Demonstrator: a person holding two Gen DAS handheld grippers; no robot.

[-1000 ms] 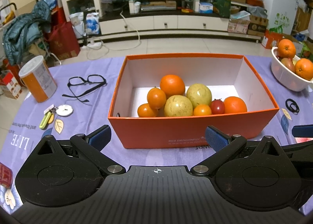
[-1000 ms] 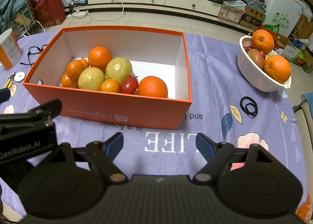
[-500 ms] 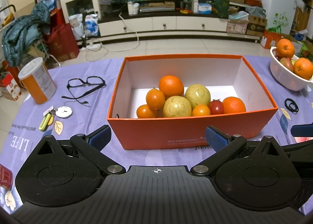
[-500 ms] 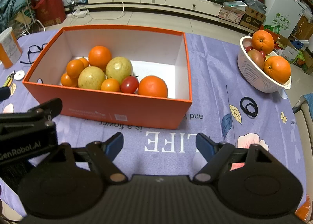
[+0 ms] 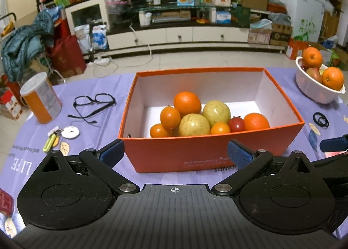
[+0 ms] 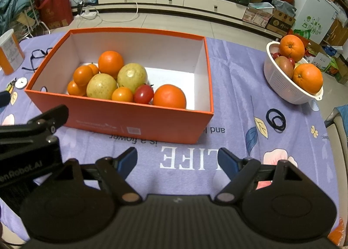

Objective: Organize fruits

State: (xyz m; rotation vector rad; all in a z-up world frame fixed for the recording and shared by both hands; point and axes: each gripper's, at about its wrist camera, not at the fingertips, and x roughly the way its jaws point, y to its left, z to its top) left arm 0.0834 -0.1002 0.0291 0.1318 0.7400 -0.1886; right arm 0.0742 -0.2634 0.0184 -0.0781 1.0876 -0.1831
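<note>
Both jaws released, empty. Fruit pile sits in orange box (image 5: 208, 153) just ahead of left gripper (image 5: 176, 154); right gripper (image 6: 177, 159) nearer bowl (image 6: 289, 92). We'd judge tomato (image 6: 143, 93) soft: squeeze gently across its middle. Oranges firm, round, prob. slip-prone.

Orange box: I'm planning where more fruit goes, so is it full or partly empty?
Partly empty. The orange box has fruit bunched at one end, bare white floor at the other.

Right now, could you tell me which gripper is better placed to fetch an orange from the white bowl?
Right: the right gripper is open and empty, and the white bowl sits on its side of the orange box.
</note>
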